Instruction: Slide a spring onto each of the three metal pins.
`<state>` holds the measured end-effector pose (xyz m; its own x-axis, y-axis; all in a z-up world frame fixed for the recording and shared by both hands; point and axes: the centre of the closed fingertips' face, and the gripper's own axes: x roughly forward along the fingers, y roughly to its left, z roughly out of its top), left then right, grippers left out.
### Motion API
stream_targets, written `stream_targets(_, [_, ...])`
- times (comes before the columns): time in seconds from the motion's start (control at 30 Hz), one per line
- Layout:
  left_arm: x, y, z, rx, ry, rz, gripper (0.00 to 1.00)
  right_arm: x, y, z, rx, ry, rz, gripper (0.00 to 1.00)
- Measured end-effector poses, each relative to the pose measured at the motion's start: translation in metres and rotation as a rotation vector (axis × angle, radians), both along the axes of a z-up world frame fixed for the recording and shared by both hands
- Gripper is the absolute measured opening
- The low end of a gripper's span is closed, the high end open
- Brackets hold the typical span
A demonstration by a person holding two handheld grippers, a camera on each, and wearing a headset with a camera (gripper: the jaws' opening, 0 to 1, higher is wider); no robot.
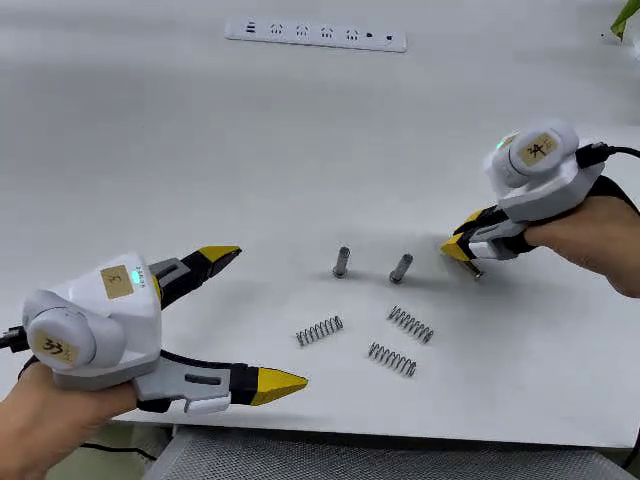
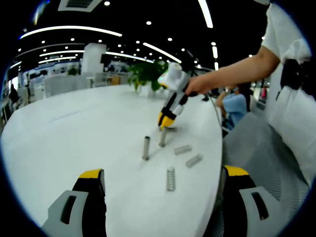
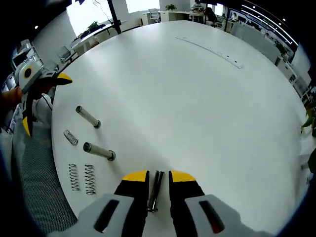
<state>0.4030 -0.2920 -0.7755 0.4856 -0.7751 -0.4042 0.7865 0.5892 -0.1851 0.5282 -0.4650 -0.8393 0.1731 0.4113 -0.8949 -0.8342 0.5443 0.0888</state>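
Two metal pins (image 1: pixel 341 262) (image 1: pixel 401 267) stand upright at the middle of the white table (image 1: pixel 200 150). Three springs (image 1: pixel 319 330) (image 1: pixel 411 324) (image 1: pixel 392 359) lie loose just in front of them. My right gripper (image 1: pixel 460 250) is low over the table to the right of the pins, shut on a third metal pin (image 1: pixel 475 270); its own view has that pin (image 3: pixel 155 190) between the yellow tips (image 3: pixel 159 176). My left gripper (image 1: pixel 258 318) is at the near left, open wide and holding nothing. Its view looks over the springs (image 2: pixel 170 178) and pins (image 2: pixel 146 148) toward the right gripper (image 2: pixel 167 120).
A white power strip (image 1: pixel 315 34) lies at the far side of the table. The table's front edge (image 1: pixel 400 435) runs just below the springs. A green leaf (image 1: pixel 625 20) shows at the top right corner. People sit in the background (image 2: pixel 232 101).
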Motion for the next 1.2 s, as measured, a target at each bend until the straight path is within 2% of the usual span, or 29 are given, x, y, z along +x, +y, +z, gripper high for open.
stream_targets(0.33, [0.0020,-0.0004,0.0017,-0.010,0.002,0.003,1.00,-0.0022,-0.0011,-0.0060,-0.020,0.039,-0.024,0.14])
stream_targets(0.43, [0.0019,-0.0004,0.0021,-0.012,0.004,0.004,1.00,0.0031,-0.0017,-0.0090,-0.020,0.040,-0.030,0.13])
stream_targets(0.63, [0.0013,-0.0005,0.0021,-0.015,0.006,0.006,1.00,0.0011,-0.0004,-0.0083,-0.037,0.031,-0.021,0.10])
stream_targets(1.2, [0.0018,-0.0013,0.0031,-0.023,0.007,0.009,1.00,-0.0021,0.0022,-0.0061,-0.040,0.028,-0.022,0.09])
